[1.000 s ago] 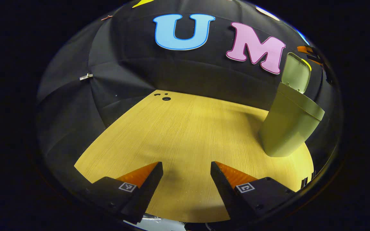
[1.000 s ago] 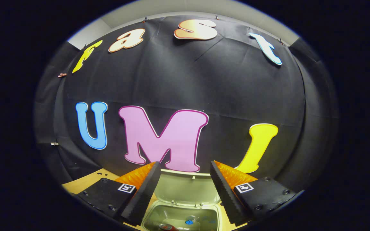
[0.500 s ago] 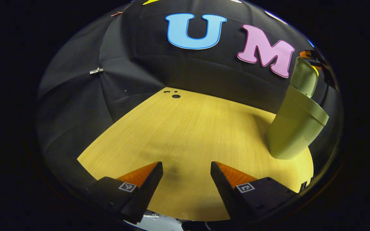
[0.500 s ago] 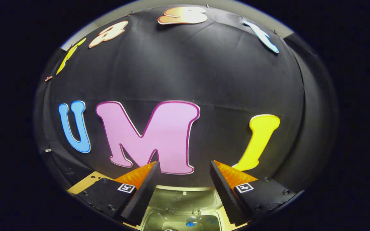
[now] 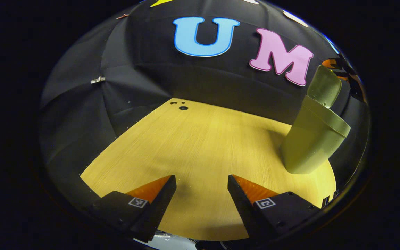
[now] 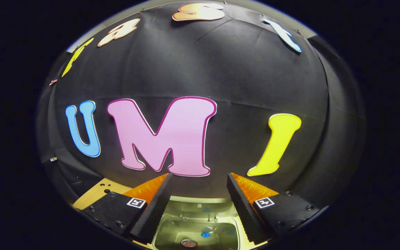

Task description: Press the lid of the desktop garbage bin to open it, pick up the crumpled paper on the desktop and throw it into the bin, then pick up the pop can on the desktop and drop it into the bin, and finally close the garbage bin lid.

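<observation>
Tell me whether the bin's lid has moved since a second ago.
No. In the left gripper view the lid stands raised above the bin as before; only the camera drifted.

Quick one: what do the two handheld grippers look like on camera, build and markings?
Both match. The left gripper and the right gripper each have two wedge-shaped fingers tapering to a point, on blocky dark mounts with visible screws. Each mount carries a small square black-and-white fiducial tag. The right gripper's inner finger faces look serrated. No cables, hands or sleeves visible.

I see a pale olive-green bin (image 5: pixel 311 142) and lid (image 5: pixel 323 85) on my yellow, fine-grained wooden desktop (image 5: pixel 200 146).
</observation>
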`<control>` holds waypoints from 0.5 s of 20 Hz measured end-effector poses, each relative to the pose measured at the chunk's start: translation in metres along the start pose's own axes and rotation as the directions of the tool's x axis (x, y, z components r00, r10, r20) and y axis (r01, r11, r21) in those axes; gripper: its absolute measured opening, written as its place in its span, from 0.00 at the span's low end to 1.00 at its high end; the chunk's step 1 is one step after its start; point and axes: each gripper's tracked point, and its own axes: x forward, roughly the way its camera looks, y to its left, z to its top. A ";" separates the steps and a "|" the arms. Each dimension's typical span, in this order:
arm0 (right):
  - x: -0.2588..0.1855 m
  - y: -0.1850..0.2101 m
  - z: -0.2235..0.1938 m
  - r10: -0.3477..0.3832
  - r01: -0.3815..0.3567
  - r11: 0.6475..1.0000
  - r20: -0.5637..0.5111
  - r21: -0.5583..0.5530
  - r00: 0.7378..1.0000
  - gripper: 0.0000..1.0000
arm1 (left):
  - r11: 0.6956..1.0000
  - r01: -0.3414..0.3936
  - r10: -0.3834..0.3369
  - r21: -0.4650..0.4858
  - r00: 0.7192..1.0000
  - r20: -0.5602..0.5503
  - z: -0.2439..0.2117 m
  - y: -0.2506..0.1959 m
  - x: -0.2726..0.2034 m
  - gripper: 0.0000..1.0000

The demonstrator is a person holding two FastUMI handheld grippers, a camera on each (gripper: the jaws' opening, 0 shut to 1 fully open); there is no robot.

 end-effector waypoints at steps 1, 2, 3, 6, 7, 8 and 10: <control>-0.007 0.000 -0.004 0.002 -0.002 1.000 -0.007 -0.003 1.000 0.97 | 1.000 0.012 -0.012 0.010 1.000 -0.002 0.000 -0.004 0.002 0.96; -0.016 0.001 -0.010 0.004 -0.005 1.000 -0.015 -0.007 1.000 0.97 | 1.000 0.024 -0.024 0.019 1.000 -0.004 0.001 -0.007 0.003 0.99; -0.024 0.002 -0.016 0.006 -0.006 1.000 -0.028 -0.010 1.000 0.97 | 0.999 0.034 -0.034 0.029 0.999 -0.003 0.002 -0.011 0.004 0.96; -0.050 0.004 -0.044 0.008 -0.009 1.000 -0.085 -0.010 0.996 0.97 | 0.996 0.071 -0.071 0.060 0.997 -0.001 0.003 -0.022 0.004 0.96; -0.057 0.005 -0.055 0.010 -0.011 1.000 -0.105 -0.011 0.994 0.97 | 0.994 0.084 -0.084 0.065 0.996 -0.007 0.001 -0.026 0.004 0.96; -0.063 0.007 -0.066 0.013 -0.015 1.000 -0.123 -0.012 0.992 0.97 | 0.993 0.094 -0.093 0.070 0.996 -0.013 -0.001 -0.027 0.004 0.96; -0.072 0.009 -0.092 0.012 -0.014 1.000 -0.168 -0.012 0.986 0.97 | 0.991 0.105 -0.104 0.083 0.994 -0.022 -0.004 -0.028 0.003 0.96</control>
